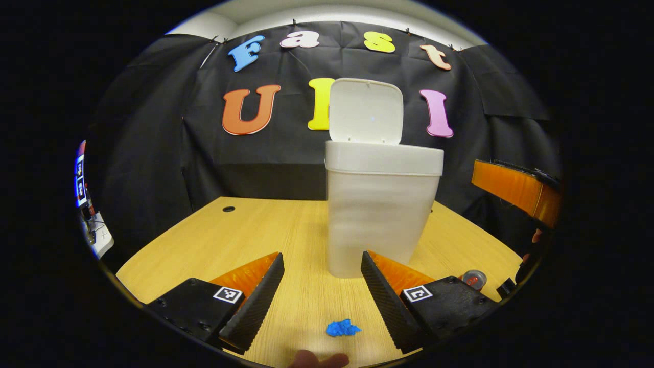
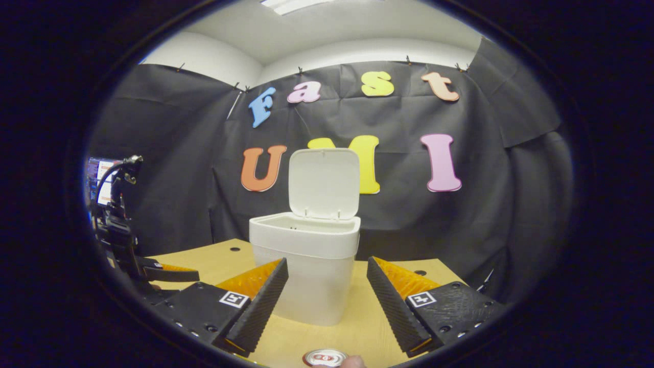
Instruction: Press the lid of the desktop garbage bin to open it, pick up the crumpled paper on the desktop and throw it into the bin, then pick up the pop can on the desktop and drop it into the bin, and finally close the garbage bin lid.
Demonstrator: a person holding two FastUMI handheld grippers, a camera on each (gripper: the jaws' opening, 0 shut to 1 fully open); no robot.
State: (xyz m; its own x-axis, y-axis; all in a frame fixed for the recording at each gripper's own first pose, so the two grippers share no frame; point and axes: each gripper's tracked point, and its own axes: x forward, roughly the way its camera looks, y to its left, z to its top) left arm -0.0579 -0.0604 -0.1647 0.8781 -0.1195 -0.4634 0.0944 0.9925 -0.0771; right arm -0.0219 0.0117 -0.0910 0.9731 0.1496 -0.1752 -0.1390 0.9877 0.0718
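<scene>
White bin (image 2: 317,278) with lid (image 2: 324,183) upright, between spread tool (image 2: 327,301) fingers; can (image 2: 323,357) below.

**Bin open, paper and can on the desk**

The desktop garbage bin (image 1: 380,214) is a white plastic tub with a thicker collar at the top, tapering slightly toward its base. It stands upright on the wooden desktop. Its lid (image 1: 366,111) is swung up on the far edge and stands nearly vertical, leaving the mouth open.

The crumpled paper (image 1: 343,328) is a small blue wad lying on the desk, in front of the bin on the near side and apart from it.

The pop can (image 2: 325,357) stands upright near the front edge of the desk, silver top with a red tab showing, in front of the bin.
</scene>
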